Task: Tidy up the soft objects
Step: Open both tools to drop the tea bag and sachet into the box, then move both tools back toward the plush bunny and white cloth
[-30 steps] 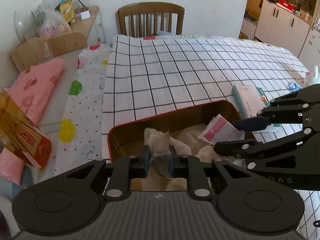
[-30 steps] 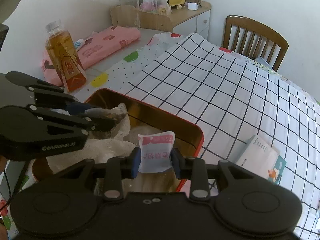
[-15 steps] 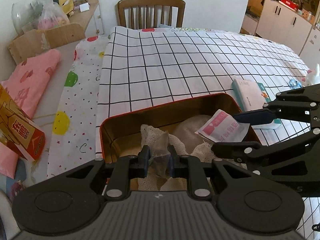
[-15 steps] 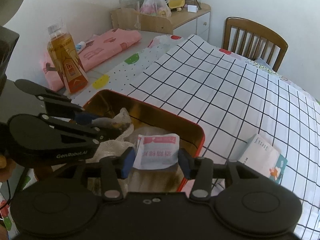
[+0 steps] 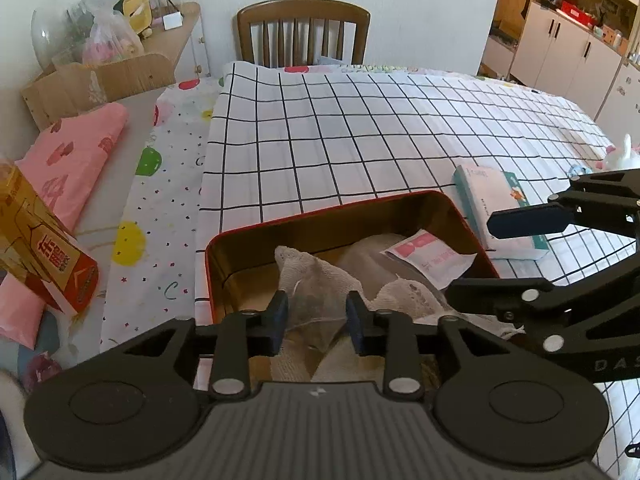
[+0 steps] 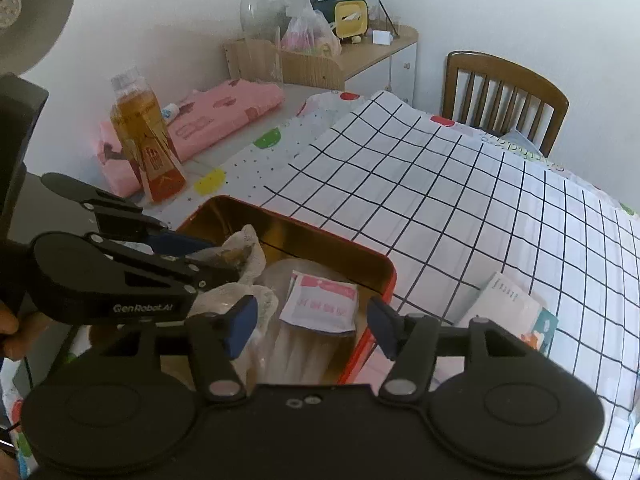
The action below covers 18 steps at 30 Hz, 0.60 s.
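Both releases into the tin (image 5: 304,222) under way. Left gripper (image 5: 316,316) opening, the mesh bag (image 5: 316,300) between its pads and seemingly loose of them, resting on the white lace cloth (image 5: 404,288) inside the tin's near half. Right gripper (image 6: 312,322) opening too, pads well clear of the pink packet (image 6: 320,300), which lies flat in the tin toward its right wall.

Best to finish parting the jaws fully before lifting, then rise straight up out of the tin, so no thread of bag or lace snags on a pad and gets dragged over the red rim. Worth checking that the bag settles below the rim rather than propped on the cloth.

Tight near the tin's middle: the two grippers close beside each other there, so one at a time. Juice carton (image 5: 44,256) standing left of the tin, tissue pack (image 5: 500,208) just right of it. Beyond the tin's far wall, the checked tablecloth (image 5: 380,128) bare up to the chair (image 5: 302,20).
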Tool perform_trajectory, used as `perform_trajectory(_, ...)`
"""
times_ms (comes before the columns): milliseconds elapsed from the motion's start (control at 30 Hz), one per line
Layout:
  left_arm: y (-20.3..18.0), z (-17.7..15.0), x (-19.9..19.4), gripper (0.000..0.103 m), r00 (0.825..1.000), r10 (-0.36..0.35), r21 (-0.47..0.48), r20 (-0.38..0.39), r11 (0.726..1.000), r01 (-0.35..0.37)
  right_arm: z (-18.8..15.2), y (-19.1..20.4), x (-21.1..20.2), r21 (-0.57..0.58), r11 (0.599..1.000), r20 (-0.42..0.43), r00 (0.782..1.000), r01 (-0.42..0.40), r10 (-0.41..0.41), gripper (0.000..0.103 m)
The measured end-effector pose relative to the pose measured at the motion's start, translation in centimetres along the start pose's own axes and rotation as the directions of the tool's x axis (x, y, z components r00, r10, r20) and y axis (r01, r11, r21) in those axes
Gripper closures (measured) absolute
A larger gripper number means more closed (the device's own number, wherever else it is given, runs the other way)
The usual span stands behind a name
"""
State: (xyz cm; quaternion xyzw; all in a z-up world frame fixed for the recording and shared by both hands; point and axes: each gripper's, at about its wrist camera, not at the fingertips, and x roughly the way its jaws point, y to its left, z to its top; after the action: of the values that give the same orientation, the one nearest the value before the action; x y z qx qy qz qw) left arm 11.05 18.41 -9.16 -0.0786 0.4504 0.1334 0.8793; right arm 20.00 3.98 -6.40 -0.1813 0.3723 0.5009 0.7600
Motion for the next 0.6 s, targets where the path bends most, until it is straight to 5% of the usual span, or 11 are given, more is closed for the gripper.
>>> perform_trajectory(100, -0.1, -0.1, -0.7, 0.044, 1.000, 0.011, -0.002, 0.023, 1.000, -0.011, -0.2, -0.2, -0.8, 0.003, 1.000, 0.014, 1.000, 0.000, 0.000, 0.041)
perform_trajectory(600, -3.4, 0.9, -7.0, 0.038, 0.987, 0.005, -0.016, 0.161, 1.000, -0.003, -1.7, -3.4, -8.8, 0.054, 0.998, 0.143, 0.989, -0.031, 0.023, 0.029)
